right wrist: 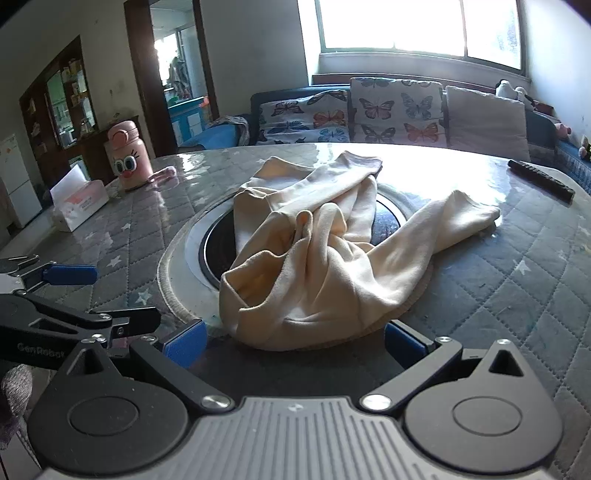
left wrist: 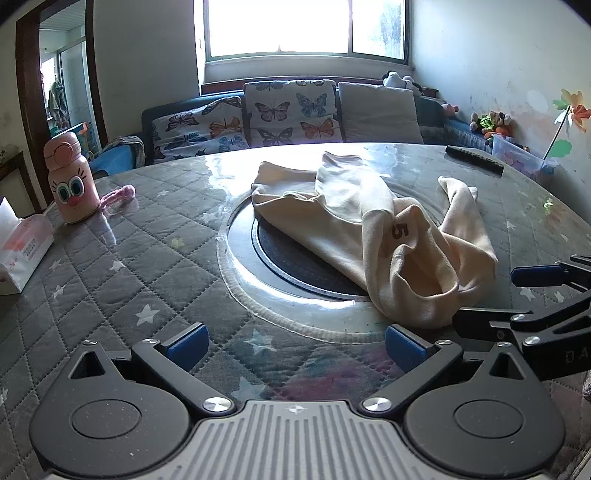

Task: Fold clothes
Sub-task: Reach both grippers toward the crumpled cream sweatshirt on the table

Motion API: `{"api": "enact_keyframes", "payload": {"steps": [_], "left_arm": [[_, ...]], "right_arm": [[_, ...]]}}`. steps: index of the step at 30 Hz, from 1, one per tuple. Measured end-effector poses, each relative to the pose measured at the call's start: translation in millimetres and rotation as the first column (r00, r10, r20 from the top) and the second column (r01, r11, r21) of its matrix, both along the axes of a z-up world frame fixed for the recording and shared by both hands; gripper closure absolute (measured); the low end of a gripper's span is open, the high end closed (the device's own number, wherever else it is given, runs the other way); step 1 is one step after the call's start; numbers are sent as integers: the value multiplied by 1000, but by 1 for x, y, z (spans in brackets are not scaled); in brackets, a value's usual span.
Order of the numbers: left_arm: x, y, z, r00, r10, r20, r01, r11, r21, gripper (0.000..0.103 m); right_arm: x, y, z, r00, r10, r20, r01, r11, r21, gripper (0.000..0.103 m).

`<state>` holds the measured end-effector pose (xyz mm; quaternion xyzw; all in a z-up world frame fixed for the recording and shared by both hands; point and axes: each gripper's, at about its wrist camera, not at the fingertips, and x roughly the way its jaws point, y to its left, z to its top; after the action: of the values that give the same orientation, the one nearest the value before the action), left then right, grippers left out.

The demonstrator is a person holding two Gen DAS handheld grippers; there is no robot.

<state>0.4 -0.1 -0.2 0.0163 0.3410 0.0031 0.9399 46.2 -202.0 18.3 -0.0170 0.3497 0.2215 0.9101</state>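
At the bottom of the left wrist view, the left claw [left wrist: 295, 343] is seen spread wide, its 2 blue pads [left wrist: 188, 341] held apart over the quilted table [left wrist: 110, 280] with nothing between them. At the bottom of the right wrist view, the right claw [right wrist: 293, 341] is likewise spread, and nothing is pinched by it; the near edge of the cream garment [right wrist: 325, 266] lies just in front of its pads, and contact cannot be told. Each claw is also caught in the other's view: the right claw at the right edge of the left wrist view, the left claw at the left edge of the right wrist view.

The cream garment [left wrist: 373, 236] is found crumpled in the centre of both frames, lying partly over a round dark inset [left wrist: 295, 266] in the table. A dark "5" is printed on it, seen in the left wrist view. 1 sleeve is stretched toward the right of the frame.

Farther back, at the left of the frame, a white tissue box [left wrist: 20, 251] and a pink bottle [left wrist: 70, 181] with a cartoon face are placed on the table. A dark remote [left wrist: 474, 160] lies at the upper right of the table. Beyond the table, a sofa [left wrist: 288, 110] with butterfly cushions is set under a bright window [left wrist: 299, 26].
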Motion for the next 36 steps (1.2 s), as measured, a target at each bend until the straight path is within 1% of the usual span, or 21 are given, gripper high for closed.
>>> {"api": "enact_keyframes", "payload": {"steps": [11, 18, 25, 30, 36], "left_arm": [[10, -3, -5, 1000, -4, -25, 4, 1000, 6, 0], [17, -6, 0, 999, -17, -35, 18, 1000, 14, 0], [24, -5, 4, 999, -25, -35, 26, 999, 19, 0], [32, -6, 12, 999, -32, -13, 32, 999, 32, 0], [47, -12, 25, 998, -63, 17, 62, 997, 36, 1]], "right_arm": [[2, -2, -3, 999, 29, -28, -29, 1000, 11, 0], [3, -2, -2, 999, 37, -37, -37, 999, -6, 0], [5, -10, 2, 999, 33, -39, -33, 999, 0, 0], [9, -15, 6, 999, 16, -28, -16, 1000, 4, 0], [17, -23, 13, 1000, -6, -10, 6, 1000, 12, 0]]}}
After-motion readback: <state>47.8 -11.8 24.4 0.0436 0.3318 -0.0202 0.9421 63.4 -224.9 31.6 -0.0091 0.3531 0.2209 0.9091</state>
